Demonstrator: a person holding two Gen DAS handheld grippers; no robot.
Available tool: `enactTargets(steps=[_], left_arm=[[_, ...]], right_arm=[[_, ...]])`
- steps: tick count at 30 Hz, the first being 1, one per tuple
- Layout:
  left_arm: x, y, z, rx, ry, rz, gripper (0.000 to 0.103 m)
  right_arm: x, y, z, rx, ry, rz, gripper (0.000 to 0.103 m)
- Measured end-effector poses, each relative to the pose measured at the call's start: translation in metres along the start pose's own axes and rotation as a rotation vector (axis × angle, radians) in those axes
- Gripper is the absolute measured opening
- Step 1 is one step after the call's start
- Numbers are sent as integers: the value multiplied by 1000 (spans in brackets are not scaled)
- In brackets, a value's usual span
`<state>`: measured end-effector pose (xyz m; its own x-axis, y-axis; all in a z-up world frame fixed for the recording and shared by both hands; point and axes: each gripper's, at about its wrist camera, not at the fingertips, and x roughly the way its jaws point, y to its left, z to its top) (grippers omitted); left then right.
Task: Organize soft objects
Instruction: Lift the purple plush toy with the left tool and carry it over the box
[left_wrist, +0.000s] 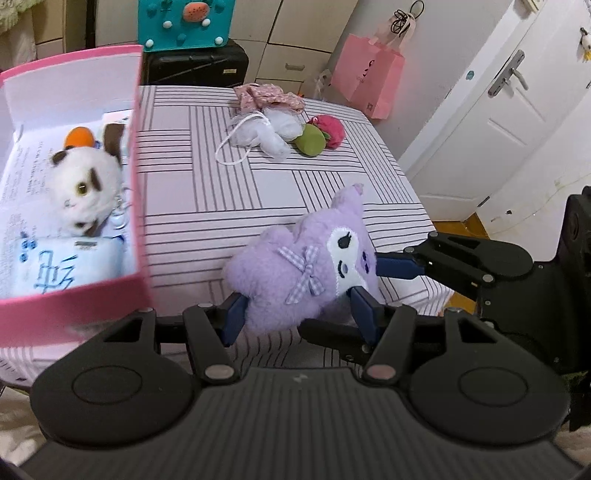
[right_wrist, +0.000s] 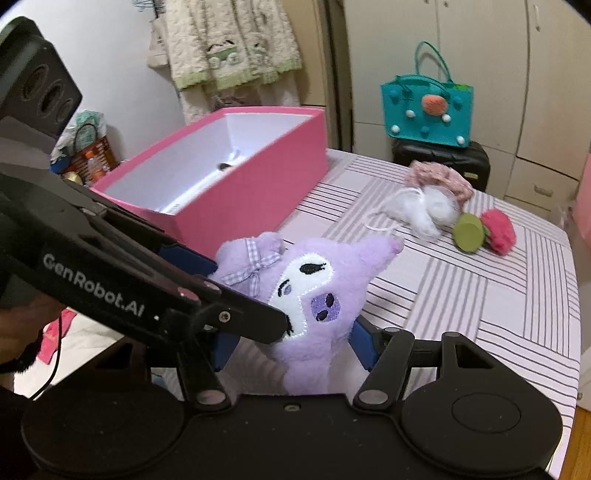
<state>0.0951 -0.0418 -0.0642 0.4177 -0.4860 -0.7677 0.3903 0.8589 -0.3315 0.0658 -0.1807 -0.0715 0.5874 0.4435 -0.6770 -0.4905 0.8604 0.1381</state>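
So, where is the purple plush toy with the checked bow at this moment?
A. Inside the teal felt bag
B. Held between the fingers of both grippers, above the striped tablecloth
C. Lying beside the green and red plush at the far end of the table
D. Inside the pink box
B: the purple plush toy with the checked bow sits between the left gripper fingers and the right gripper fingers, outside the pink box.

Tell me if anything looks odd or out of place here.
The purple plush is clamped by both grippers at once, left gripper and right gripper. On the table, remaining soft items lie in a loose heap, outside the pink box.
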Motion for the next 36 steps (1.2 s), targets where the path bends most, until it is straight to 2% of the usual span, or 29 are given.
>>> enactTargets(steps=[5,15,19,24,31,33,36], left_arm=[[-26,8,-6,11,-57,9,58],[-74,55,-3,-51,-178,-20,58],[-96,81,5,-71,-257,30,58],[-104,113,27,-118,-295,106,58],[-79,166,85,-181,-228,152,59],[-68,181,98,-210,-194,166,60],[-50,202,114,-264,-137,185,59]], right_arm=[[-10,22,7,-68,-39,26,69],[-7,57,44,-185,-93,51,68],[5,76,75,-223,-137,103,68],[38,90,113,-280,-156,137,68],[92,81,159,-341,-151,165,68],[110,78,173,-379,-132,166,67],[141,69,194,-414,-58,203,67]])
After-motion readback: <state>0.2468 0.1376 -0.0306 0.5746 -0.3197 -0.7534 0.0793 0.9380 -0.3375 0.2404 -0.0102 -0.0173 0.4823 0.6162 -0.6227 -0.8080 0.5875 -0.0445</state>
